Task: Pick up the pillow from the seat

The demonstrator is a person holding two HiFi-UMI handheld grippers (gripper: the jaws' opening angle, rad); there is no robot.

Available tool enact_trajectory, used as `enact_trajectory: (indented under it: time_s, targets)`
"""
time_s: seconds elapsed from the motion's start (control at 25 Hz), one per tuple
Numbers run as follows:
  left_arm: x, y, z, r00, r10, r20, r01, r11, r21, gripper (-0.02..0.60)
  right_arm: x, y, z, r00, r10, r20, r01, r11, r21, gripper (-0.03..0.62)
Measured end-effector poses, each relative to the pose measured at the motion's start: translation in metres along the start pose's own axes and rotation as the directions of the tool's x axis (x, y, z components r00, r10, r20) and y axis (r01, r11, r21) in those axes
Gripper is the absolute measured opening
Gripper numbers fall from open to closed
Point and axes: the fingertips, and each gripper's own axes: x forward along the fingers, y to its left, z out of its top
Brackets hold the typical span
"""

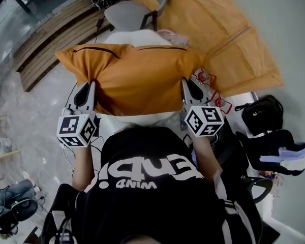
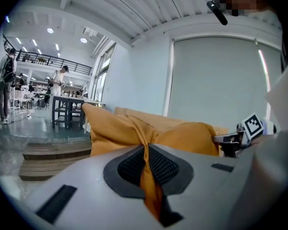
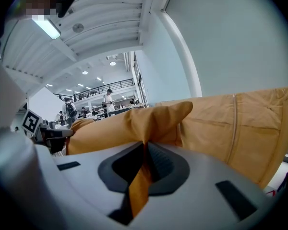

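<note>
An orange pillow (image 1: 137,78) with a dark zip along its far edge hangs in front of the person, lifted above a white seat (image 1: 137,37). My left gripper (image 1: 86,88) is shut on the pillow's near left edge; orange fabric is pinched between its black pads (image 2: 146,169). At the near right edge my right gripper (image 1: 189,88) is shut on the fabric too, a fold squeezed between its pads (image 3: 143,169). The pillow (image 2: 153,131) fills the middle of the left gripper view, and the pillow (image 3: 182,123) bulges beyond the jaws in the right gripper view.
A grey chair (image 1: 134,9) stands beyond the seat. A large tan sheet (image 1: 218,34) lies on the floor at the right, a wooden platform (image 1: 51,39) at the left. Black bags (image 1: 267,131) sit at the right. People and tables (image 2: 62,99) are far off.
</note>
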Motion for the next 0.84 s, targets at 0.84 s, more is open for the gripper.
enact_trajectory:
  time_s: [0.84]
  targets:
    - [0.015, 0.013, 0.031, 0.999, -0.001, 0.049, 0.0, 1.0, 0.017, 0.026, 0.024, 0.003, 0.03, 0.999, 0.034, 0.038, -0.032, 0.998, -0.05, 0.042]
